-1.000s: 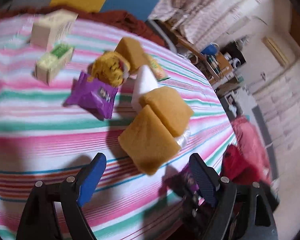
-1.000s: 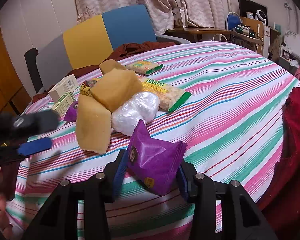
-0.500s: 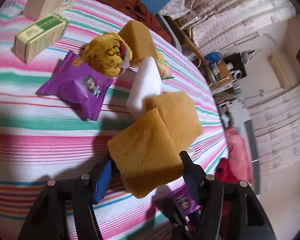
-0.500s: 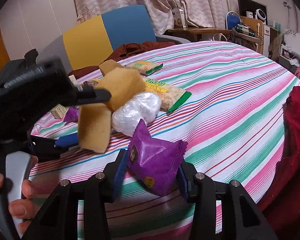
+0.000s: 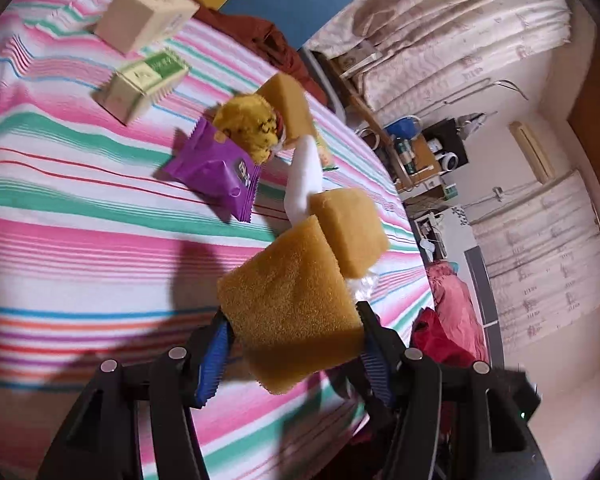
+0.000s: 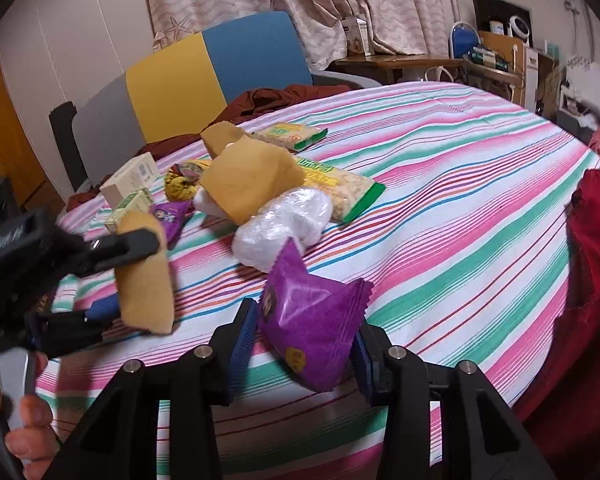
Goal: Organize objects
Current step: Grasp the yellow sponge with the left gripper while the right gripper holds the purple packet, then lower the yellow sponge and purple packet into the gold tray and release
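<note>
Near the front edge of the striped bed (image 6: 480, 184), both grippers already carry something. The left gripper (image 5: 292, 340) has its fingers clamped on a tan sponge block (image 5: 292, 304), which appears lifted clear of the cover and apart from the pile. The right gripper (image 6: 300, 344) has its fingers closed on a purple snack packet (image 6: 312, 320), held just above the bed's near edge.

Toward the middle of the bed lies the remaining clutter: a second tan sponge block (image 6: 252, 184) leaning on a white plastic-wrapped bundle (image 6: 288, 224), a third sponge (image 6: 220, 138) behind it, a yellow plush toy (image 5: 252, 128), another purple snack packet (image 5: 216, 168), two cracker packs with green ends (image 6: 340, 192), and two cartons (image 5: 140, 84) near the far left edge.

The step in hand looks like carrying off picked items for sorting. Next, each piece probably needs a clear spot beside its like, sponge with sponges and packet with packet, then a gentle release; the soft sponge may spring as the grip opens.

Printing on the packets and cartons is too blurred to read; only a small round logo shows on the held packet.
</note>
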A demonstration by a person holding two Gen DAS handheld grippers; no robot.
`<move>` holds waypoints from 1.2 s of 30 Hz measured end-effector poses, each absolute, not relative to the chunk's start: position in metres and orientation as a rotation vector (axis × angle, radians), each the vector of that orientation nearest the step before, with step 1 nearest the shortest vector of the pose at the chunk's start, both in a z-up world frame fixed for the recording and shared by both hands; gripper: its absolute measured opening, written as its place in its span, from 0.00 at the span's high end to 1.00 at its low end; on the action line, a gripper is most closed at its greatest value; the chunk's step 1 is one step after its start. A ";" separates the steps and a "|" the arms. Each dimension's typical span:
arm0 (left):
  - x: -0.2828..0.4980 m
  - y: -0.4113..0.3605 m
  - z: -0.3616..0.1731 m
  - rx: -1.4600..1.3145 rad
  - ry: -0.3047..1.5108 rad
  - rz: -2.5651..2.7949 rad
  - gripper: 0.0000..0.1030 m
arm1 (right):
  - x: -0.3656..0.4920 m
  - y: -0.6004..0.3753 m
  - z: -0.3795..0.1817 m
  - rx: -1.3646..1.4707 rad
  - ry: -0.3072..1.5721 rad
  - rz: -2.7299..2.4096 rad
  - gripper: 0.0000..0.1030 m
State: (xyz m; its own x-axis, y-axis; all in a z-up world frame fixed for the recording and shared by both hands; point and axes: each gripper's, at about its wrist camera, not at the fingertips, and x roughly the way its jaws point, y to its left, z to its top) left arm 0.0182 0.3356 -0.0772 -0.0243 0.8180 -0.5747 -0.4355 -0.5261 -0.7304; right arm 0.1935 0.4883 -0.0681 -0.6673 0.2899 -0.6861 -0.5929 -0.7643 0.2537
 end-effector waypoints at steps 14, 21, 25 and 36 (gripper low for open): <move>0.035 0.253 -0.034 -1.149 -0.395 1.833 0.42 | 0.179 0.444 -0.060 -0.920 0.605 2.549 0.63; 0.044 0.217 -0.014 -1.080 -0.378 1.886 0.42 | 0.168 0.415 -0.053 -0.949 0.588 2.620 0.63; 0.043 0.189 -0.007 -1.059 -0.397 1.922 0.42 | 0.160 0.392 -0.044 -0.951 0.580 2.676 0.63; 0.011 0.098 -0.009 -1.088 -0.431 2.065 0.41 | 0.142 0.334 -0.010 -0.914 0.541 2.840 0.63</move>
State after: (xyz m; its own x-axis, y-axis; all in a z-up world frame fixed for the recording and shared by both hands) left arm 0.0115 0.0985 -0.0092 -0.3580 0.7477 -0.5592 -0.4613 -0.6624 -0.5903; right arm 0.1424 0.3337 -0.0099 -0.8129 -0.0047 -0.5823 -0.2096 -0.9306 0.3001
